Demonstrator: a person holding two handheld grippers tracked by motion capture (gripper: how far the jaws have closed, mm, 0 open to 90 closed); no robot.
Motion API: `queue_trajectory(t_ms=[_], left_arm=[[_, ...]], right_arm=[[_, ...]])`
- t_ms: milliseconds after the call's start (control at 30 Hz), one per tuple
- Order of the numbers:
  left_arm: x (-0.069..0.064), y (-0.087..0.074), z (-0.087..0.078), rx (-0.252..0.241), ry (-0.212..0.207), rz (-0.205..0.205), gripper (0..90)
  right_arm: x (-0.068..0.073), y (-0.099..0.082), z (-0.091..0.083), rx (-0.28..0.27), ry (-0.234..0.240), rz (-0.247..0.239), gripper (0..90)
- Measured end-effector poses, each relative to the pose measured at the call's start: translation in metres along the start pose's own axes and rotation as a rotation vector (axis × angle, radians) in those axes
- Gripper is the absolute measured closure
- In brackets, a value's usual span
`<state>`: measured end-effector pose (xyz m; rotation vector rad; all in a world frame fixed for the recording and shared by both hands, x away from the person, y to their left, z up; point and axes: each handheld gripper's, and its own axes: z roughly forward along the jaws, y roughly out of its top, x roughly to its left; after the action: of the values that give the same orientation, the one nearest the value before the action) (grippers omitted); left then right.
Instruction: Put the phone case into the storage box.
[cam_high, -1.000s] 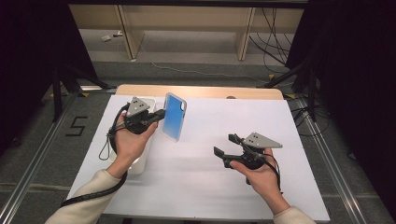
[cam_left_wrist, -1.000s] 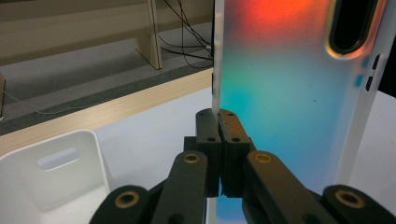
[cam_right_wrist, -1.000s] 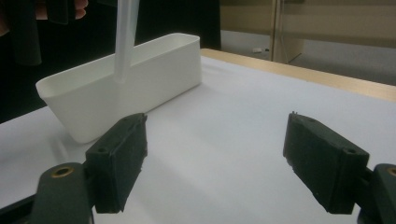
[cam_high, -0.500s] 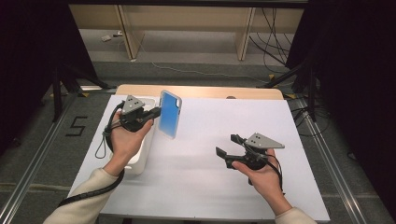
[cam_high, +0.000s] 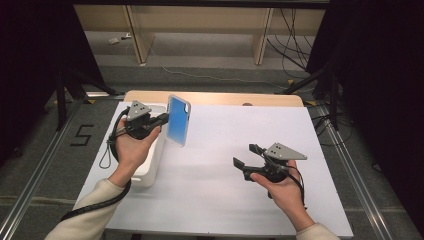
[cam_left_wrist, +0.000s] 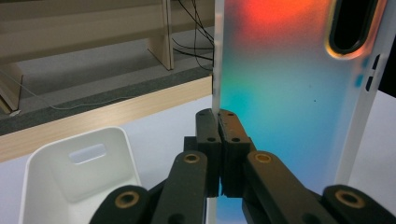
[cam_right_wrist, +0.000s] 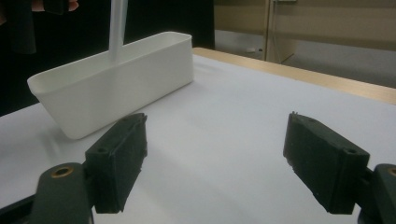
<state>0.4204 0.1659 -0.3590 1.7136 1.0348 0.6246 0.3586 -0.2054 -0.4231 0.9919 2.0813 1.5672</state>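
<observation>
A person's left gripper (cam_high: 161, 119) is pinching a flat, blue-tinted translucent phone case (cam_high: 178, 120) by its edge above the far left of a white table (cam_high: 220, 195).

The case is standing upright in the air, held just right of a white rectangular plastic bin (cam_high: 152, 162) that is sitting along the table's left side, with the left hand (cam_high: 132, 145) hovering over that bin. In the left gripper view the two black jaws are pressing together on the thin edge of the case (cam_left_wrist: 289, 93), whose surface is glowing orange near the top and teal lower down, with an oval camera cutout near its upper corner; the bin (cam_left_wrist: 70, 186) is lying below. The right gripper (cam_high: 243, 159) is resting well apart at the near right of the table, its jaws standing wide with nothing between them, facing the bin (cam_right_wrist: 112, 88) across bare tabletop.
</observation>
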Motion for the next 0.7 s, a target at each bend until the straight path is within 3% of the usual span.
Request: queue_trajectory(t_ms=[400, 433, 567, 700], left_arm=[[0.009, 0.001, -0.003, -0.008, 0.021, -0.007, 88.2], [0.010, 0.001, -0.003, -0.010, 0.025, -0.010, 88.2], [0.013, 0.002, -0.004, -0.011, 0.031, -0.018, 88.2], [0.014, 0.002, -0.005, -0.012, 0.040, -0.017, 88.2]], right_arm=[[-0.002, -0.001, -0.004, -0.021, -0.005, -0.013, 21.6], [-0.003, -0.001, -0.007, 0.001, -0.022, -0.022, 21.5], [-0.004, -0.003, -0.007, -0.018, -0.006, -0.015, 21.0], [-0.006, -0.004, -0.012, -0.007, -0.027, -0.021, 20.4]])
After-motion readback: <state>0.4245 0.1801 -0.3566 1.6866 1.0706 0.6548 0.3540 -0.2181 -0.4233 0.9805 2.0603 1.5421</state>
